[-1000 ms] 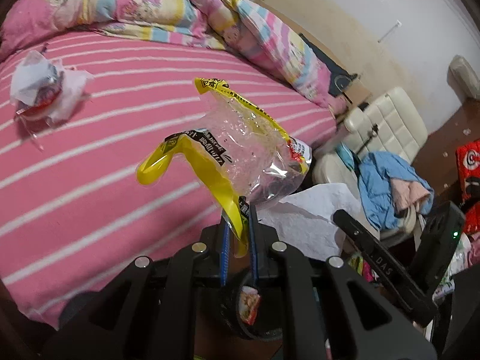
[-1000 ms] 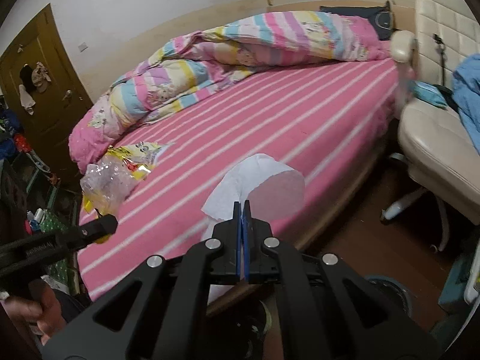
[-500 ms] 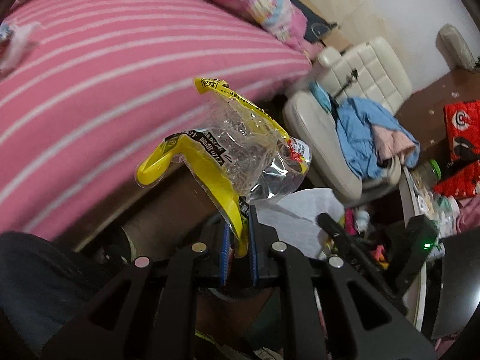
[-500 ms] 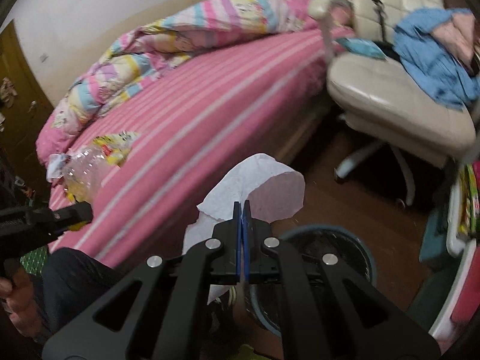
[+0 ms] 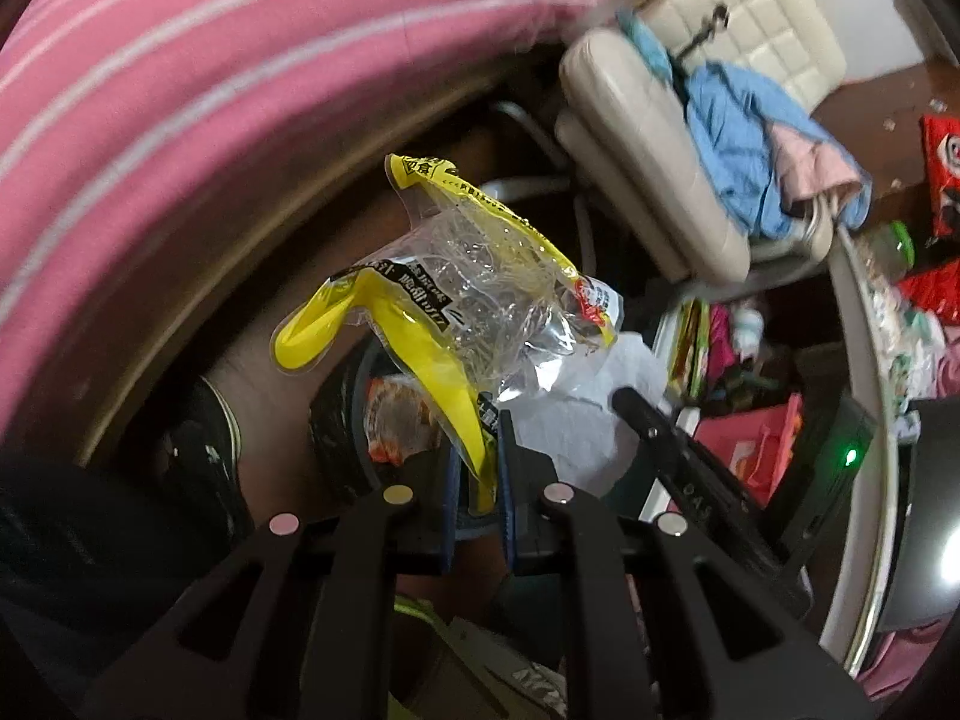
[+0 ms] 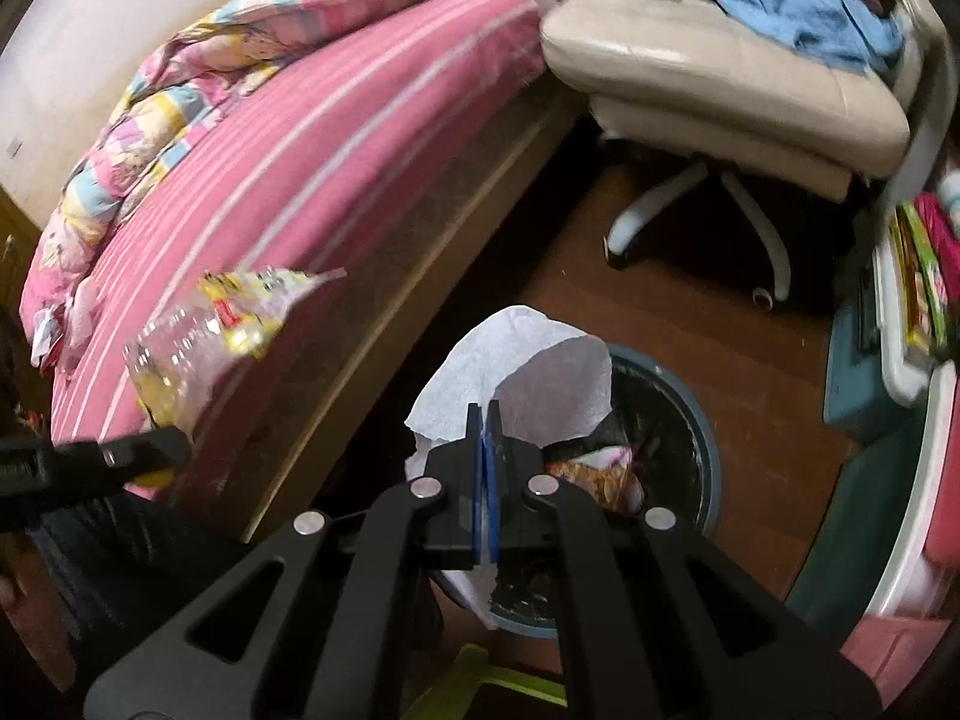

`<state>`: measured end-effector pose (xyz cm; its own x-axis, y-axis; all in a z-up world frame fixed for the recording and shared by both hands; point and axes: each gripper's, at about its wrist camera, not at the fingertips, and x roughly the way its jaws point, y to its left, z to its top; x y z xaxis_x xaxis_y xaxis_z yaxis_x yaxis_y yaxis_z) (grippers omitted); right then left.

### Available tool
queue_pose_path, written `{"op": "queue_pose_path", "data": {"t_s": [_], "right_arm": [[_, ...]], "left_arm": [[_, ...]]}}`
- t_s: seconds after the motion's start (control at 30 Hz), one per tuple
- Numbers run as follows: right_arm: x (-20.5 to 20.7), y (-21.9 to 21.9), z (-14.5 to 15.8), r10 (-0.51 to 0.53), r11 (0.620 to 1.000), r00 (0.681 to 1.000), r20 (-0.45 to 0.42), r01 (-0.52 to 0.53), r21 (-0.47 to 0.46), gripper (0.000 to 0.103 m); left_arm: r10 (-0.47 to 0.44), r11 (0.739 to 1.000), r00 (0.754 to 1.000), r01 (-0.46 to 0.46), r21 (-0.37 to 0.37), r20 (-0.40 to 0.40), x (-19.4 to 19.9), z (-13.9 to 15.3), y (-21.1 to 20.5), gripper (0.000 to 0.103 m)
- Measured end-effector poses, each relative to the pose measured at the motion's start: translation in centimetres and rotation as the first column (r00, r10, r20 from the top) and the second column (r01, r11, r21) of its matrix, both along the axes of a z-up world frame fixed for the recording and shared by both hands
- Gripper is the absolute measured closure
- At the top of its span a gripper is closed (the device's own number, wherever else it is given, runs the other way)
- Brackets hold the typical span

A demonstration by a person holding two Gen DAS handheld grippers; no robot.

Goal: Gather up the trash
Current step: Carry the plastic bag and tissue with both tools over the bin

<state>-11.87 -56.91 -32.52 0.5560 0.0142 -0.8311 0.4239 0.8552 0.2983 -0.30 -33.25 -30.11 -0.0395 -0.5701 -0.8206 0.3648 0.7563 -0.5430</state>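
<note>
- Left gripper (image 5: 478,462): tilted steeply downward, blue pads clamped on a yellow-edged clear wrapper (image 5: 474,300).
- Right gripper (image 6: 483,420): angled downward, pads pressed together, pinching a white tissue (image 6: 528,372).

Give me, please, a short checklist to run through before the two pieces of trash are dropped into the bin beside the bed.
1. Left gripper clamped on the yellow and clear crinkled plastic wrapper: ok.
2. Right gripper clamped on the white paper tissue: ok.
3. Round blue-rimmed bin with a black liner open, with room above the trash already inside: ok.
4. Tissue over the bin's mouth: ok, it overlaps the rim in the right wrist view.
5. Wrapper over the bin's mouth: cannot tell; the right wrist view shows it off to the bed side.
6. Nothing between the grippers and the bin: ok.
</note>
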Motion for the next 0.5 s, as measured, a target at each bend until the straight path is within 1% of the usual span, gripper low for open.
{"op": "queue_pose_path", "data": {"t_s": [0.07, 0.23, 0.43, 0.5], "right_arm": [[-0.1, -0.6, -1.0, -0.012, 1.0, 1.0, -0.018, 0.012, 0.016, 0.102], [-0.6, -1.5, -3.3, -0.029, 0.998, 0.997, -0.065, 0.032, 0.045, 0.102], [-1.0, -2.7, -6.3, -0.05, 0.995, 0.991, -0.125, 0.06, 0.08, 0.102], [-1.1, -2.9, -7.0, -0.05, 0.994, 0.989, -0.139, 0.062, 0.086, 0.102]], "left_arm": [[-0.03, 0.999, 0.999, 0.03, 0.019, -0.024, -0.4, -1.4, -1.3, 0.092], [-0.087, 0.994, 0.994, 0.092, 0.067, -0.066, -1.2, -4.0, -3.1, 0.092], [-0.108, 0.988, 0.984, 0.123, 0.098, -0.142, -1.4, -7.0, -4.8, 0.092], [-0.124, 0.983, 0.982, 0.141, 0.116, -0.139, -1.4, -7.6, -5.3, 0.092]]}}
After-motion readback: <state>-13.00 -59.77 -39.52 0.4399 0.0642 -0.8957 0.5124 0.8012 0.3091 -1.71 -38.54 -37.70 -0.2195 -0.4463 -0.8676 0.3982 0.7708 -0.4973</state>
